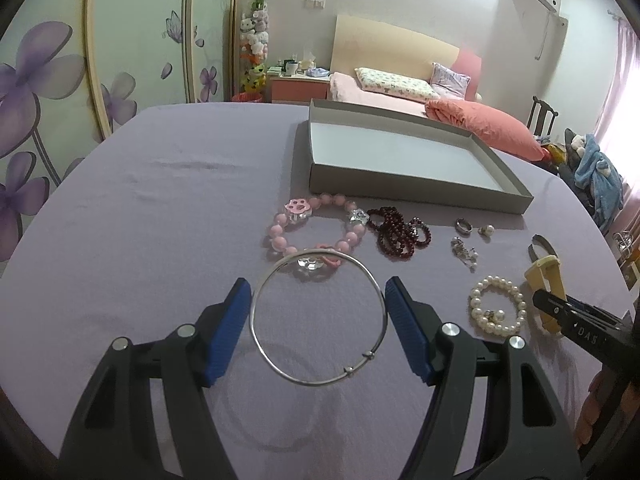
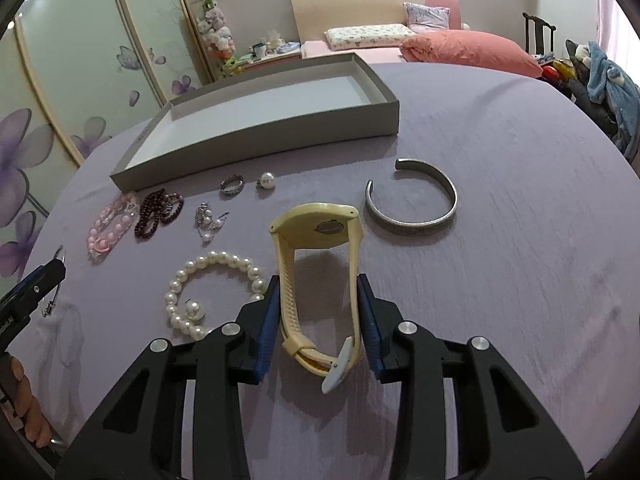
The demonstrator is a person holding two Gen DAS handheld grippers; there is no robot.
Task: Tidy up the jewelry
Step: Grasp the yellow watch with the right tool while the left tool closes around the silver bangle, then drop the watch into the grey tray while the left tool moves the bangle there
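My left gripper [image 1: 318, 292] is shut on a thin silver bangle [image 1: 350, 371], its blue pads pressing both sides; the bangle hangs above the lilac tablecloth [image 1: 160, 220] and casts a shadow below. My right gripper [image 2: 318, 284] is shut on a cream watch [image 2: 326, 226], with the pads against the two strap sides and the buckle end [image 2: 336, 372] between the fingers. The grey open box [image 1: 420, 194] stands empty behind the jewelry. In front of it lie a pink bead bracelet [image 1: 280, 240], dark red beads [image 1: 396, 236], a ring [image 1: 463, 225] and a pearl bracelet [image 1: 476, 300].
A silver open cuff [image 2: 416, 228] lies right of the watch. A pearl earring [image 2: 267, 180] and small silver earrings [image 2: 208, 220] rest near the box. Another pearl [image 2: 195, 309] sits inside the pearl bracelet. A bed and wardrobe stand beyond the table.
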